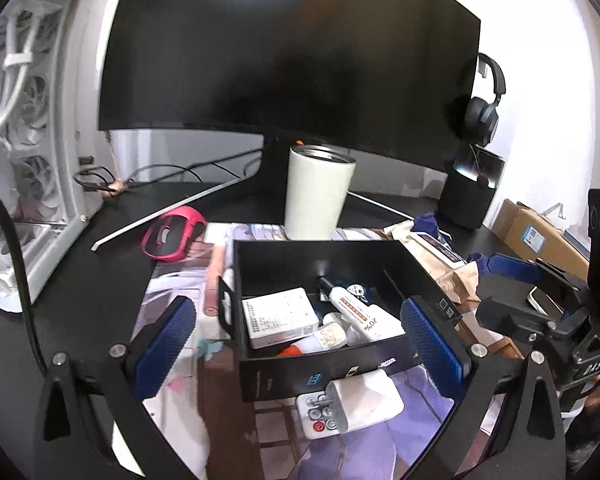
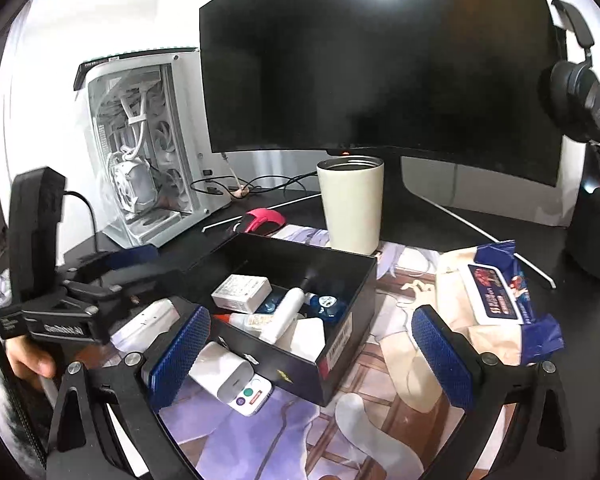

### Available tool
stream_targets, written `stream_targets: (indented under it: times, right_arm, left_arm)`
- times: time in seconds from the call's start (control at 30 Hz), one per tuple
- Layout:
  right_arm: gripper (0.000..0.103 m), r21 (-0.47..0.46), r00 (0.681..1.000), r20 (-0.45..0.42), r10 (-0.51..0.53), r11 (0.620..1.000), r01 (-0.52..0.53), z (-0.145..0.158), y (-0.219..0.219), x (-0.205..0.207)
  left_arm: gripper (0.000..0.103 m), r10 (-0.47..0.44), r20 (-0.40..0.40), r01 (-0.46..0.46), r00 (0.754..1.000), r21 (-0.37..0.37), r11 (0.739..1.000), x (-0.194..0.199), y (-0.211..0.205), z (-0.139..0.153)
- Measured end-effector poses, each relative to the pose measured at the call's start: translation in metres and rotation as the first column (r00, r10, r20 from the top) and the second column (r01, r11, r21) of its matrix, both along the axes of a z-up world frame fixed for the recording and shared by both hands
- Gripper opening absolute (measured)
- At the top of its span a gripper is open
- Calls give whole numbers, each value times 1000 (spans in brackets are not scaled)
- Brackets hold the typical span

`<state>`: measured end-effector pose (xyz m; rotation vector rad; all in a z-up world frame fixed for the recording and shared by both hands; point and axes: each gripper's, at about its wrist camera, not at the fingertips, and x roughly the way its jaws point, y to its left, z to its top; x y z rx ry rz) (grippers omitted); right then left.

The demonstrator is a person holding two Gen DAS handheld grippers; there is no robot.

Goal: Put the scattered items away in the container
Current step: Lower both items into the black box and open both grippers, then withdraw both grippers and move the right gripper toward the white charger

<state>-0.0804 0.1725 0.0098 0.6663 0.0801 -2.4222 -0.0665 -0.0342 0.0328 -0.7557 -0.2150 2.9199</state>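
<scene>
The box [image 1: 320,368] sits mid-worktop, part filled; a charger [image 1: 364,400] and remote [image 1: 316,416] lie just near it. Both hand-held grippers, left [image 1: 300,344] and right [image 2: 308,356], are released; straddle the charger squarely before clenching.

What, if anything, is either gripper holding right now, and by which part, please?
Nothing is held: the left gripper and right gripper both stand open and empty near the black box.
</scene>
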Motion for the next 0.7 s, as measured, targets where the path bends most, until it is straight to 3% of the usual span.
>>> stream_targets:
  times: [0.13,0.37,0.43,0.5,0.7]
  right_arm:
    - [103,40,999,11,-31,999,31,1,-1,1]
    - [103,-12,997,-33,-71,997,71,7,13,8]
    - [103,-22,996,-9,-87,996,87,6,16,4]
    - [103,-48,993,27,-114,992,116,3,21,-1]
    - [102,-48,990,5,-143,989,143,2,25,-3]
  left_arm:
    - [103,12,-23,-12,1000,-10,1000,14,0,4]
    - [103,16,-47,-13,999,49,999,28,-8,5]
    - [103,29,-45,-25,999,73,997,27,-13,5]
    - [103,35,-28,-32,999,94,995,25,-15,2]
    - [103,142,66,-148,988,107,983,14,-22,-7]
